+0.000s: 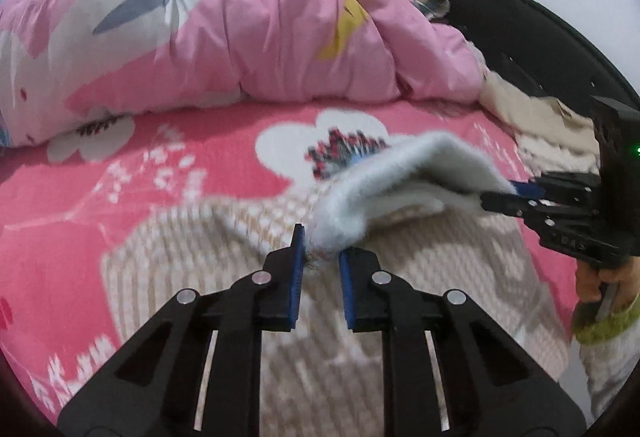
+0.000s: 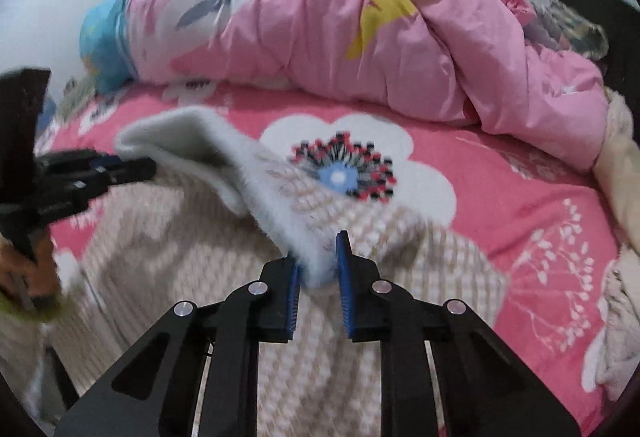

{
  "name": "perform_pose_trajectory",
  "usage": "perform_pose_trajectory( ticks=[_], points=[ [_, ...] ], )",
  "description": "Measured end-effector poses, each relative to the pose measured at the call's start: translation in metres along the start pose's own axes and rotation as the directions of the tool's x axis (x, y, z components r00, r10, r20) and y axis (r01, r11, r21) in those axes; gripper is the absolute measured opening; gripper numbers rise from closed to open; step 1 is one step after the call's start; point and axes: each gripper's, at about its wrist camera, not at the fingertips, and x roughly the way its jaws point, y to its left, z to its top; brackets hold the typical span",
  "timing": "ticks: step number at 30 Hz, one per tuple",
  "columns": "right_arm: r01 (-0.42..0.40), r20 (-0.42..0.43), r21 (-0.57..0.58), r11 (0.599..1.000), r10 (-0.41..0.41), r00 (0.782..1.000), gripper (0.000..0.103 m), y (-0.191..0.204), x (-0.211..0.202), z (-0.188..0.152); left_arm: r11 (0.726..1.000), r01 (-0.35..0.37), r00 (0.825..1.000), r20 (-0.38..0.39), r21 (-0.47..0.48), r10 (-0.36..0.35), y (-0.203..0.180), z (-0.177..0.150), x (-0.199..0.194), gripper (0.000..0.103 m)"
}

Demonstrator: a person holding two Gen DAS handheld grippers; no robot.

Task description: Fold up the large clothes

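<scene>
Left black two-finger gripper (image 1: pixel 322 249) angled downward, blue ribbed pads (image 1: pixel 297 277) pinched on the fuzzy white edge of the beige-and-white knitted garment (image 1: pixel 240 237); right black two-finger gripper (image 2: pixel 318 261) likewise tilted down, blue pads (image 2: pixel 343 277) nipping the same edge; right hand (image 1: pixel 600 281) wrapped round its handle, green knitted cuff at the wrist; left hand (image 2: pixel 24 273) blurred at its handle.

Sweater (image 1: pixel 248 237) on bed (image 1: pixel 60 205), quilt (image 1: pixel 260 37) behind (perhaps covering someone)
</scene>
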Motion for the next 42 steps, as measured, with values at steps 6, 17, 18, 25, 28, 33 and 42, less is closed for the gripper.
perform_pose_trajectory(
  ticks=[6, 17, 18, 25, 28, 33, 42],
  points=[
    [0.082, -0.057, -0.076, 0.994, -0.086, 0.995, 0.018, 0.013, 0.012, -0.042, 0.995, -0.061, 0.998, -0.026, 0.08, 0.063, -0.009, -0.047, 0.009, 0.015],
    [-0.136, 0.097, -0.027, 0.99, 0.138, 0.986, 0.031, 0.04, -0.022, 0.023, 0.994, -0.065, 0.998, -0.003, 0.088, 0.065, -0.001, -0.059, 0.008, 0.028],
    [-0.171, 0.061, -0.014, 0.985, 0.172, 0.983, 0.031, 0.044, 0.0, 0.025, 0.997, -0.053, 0.999, 0.002, 0.06, 0.053, 0.004, -0.061, 0.003, 0.03],
    [-0.189, -0.022, -0.021, 0.982, 0.189, 0.982, 0.032, 0.065, 0.061, -0.005, 0.995, 0.044, 0.989, 0.147, -0.091, -0.03, 0.041, -0.054, -0.042, 0.032],
    [-0.21, -0.032, 0.01, 0.978, 0.211, 0.977, 0.032, 0.058, 0.045, -0.006, 0.987, 0.131, 0.982, 0.15, -0.095, -0.116, 0.033, -0.027, -0.032, 0.032],
    [-0.119, 0.065, 0.139, 0.983, 0.111, 0.992, 0.048, 0.004, 0.0, -0.012, 0.993, 0.065, 0.996, -0.057, -0.098, -0.071, 0.018, -0.017, 0.042, 0.032],
    [-0.169, -0.032, 0.303, 0.938, 0.187, 0.982, 0.03, -0.052, 0.039, -0.02, 0.967, 0.186, 0.983, 0.021, -0.172, -0.185, 0.041, -0.043, 0.04, 0.031]
  ],
)
